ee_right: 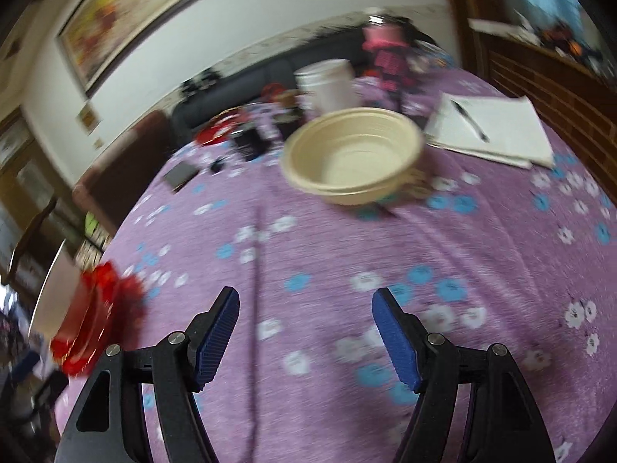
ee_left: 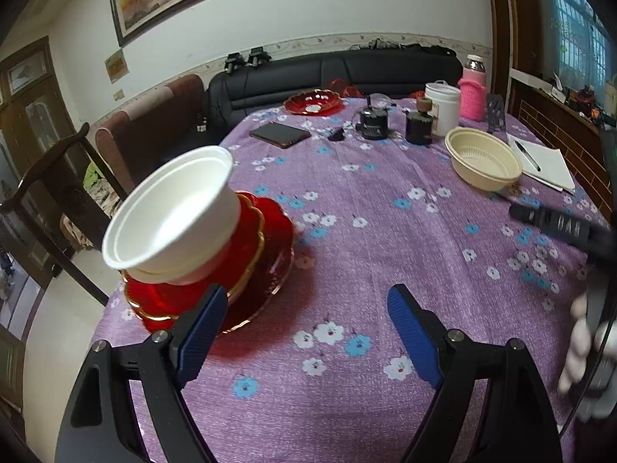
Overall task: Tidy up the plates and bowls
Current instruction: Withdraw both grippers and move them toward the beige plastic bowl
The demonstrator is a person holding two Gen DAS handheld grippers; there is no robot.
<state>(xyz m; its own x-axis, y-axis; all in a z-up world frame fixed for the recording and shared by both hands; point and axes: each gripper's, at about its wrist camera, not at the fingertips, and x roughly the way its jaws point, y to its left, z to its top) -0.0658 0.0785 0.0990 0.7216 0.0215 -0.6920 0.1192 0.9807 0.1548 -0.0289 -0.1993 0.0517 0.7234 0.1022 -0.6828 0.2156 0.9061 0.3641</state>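
Hovering over the purple floral tablecloth (ee_left: 347,212), the left gripper (ee_left: 304,324) and right gripper (ee_right: 304,328) both gape wide, nothing between their blue pads. White bowls (ee_left: 173,212) sit stacked on red plates (ee_left: 270,239) at the table's left; a beige bowl (ee_right: 353,154) rests beside the notebook (ee_right: 501,131).

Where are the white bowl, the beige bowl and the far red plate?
white bowl (ee_left: 173,208), left wrist view, inner wall
beige bowl (ee_right: 347,158), right wrist view, inside floor
far red plate (ee_left: 312,101), left wrist view, centre
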